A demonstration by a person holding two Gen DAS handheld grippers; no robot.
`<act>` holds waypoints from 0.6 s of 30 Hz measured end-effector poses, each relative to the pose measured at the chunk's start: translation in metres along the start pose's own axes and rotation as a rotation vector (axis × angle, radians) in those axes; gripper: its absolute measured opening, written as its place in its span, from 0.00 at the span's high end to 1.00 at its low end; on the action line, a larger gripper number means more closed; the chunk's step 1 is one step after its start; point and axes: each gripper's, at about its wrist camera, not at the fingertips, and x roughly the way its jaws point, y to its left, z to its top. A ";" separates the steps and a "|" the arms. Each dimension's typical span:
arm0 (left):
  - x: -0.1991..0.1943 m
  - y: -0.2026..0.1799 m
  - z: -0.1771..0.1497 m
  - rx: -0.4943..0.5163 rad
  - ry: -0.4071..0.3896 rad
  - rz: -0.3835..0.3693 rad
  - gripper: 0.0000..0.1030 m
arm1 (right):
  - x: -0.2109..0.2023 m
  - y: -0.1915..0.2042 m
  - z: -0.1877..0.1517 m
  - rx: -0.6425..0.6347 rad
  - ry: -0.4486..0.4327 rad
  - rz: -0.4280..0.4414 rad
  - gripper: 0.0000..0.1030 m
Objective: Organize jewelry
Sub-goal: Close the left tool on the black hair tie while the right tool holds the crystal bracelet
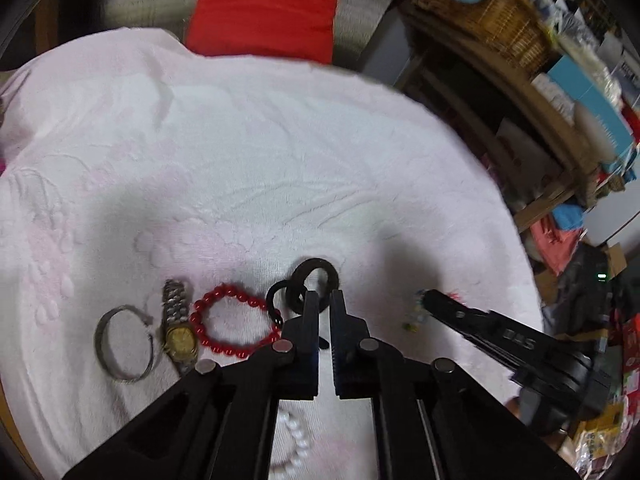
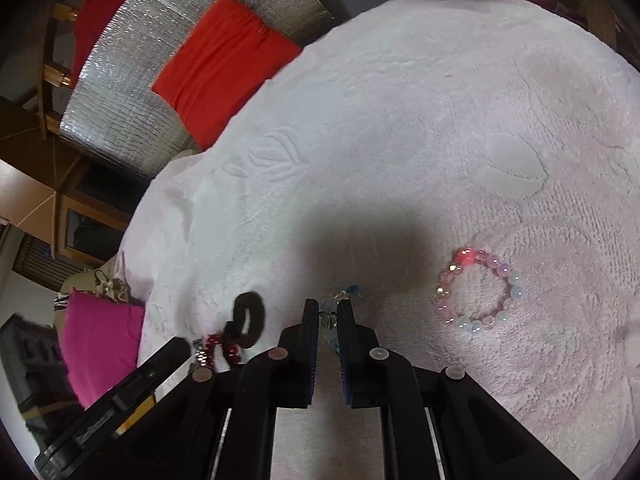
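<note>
My left tongs (image 1: 325, 300) are closed on a dark ring (image 1: 315, 285), pinching its near rim at centre frame; a smaller black ring (image 1: 276, 300) overlaps it just left, by the left finger. Both are smooth, matte hoops; in the right wrist view they show lower left, a bit blurred. Left of them, in a row on the white-pink towel (image 1: 240, 160): a red bead bracelet (image 1: 236, 322) of glossy round beads, a wristwatch (image 1: 179, 326) with gold face and metal link band, and a plain silver bangle (image 1: 125, 344), an open thin band. White pearl-like beads (image 1: 294, 436) lie under my left tongs, bottom centre.

My right tongs (image 2: 328, 308) are closed on a clear beaded bracelet (image 2: 329, 316), glassy pale-blue and clear beads between the pads, a blue drop bead just past the tips. To the right, well apart, a pastel bead bracelet (image 2: 478, 292) lies in a circle: translucent pink and white beads, one bright pink.

The towel is fluffy, embossed with leaf shapes. A red cushion (image 1: 264, 8) sits top centre.
</note>
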 end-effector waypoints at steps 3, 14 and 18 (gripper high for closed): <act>-0.021 -0.004 -0.005 0.012 -0.033 0.006 0.95 | -0.005 0.004 -0.003 -0.001 -0.002 0.035 0.90; 0.026 -0.010 -0.004 -0.028 0.078 0.065 0.78 | -0.025 -0.021 -0.002 0.079 -0.016 0.083 0.90; 0.046 -0.019 -0.001 -0.026 0.094 0.112 0.64 | -0.027 -0.027 0.003 0.090 -0.018 0.091 0.89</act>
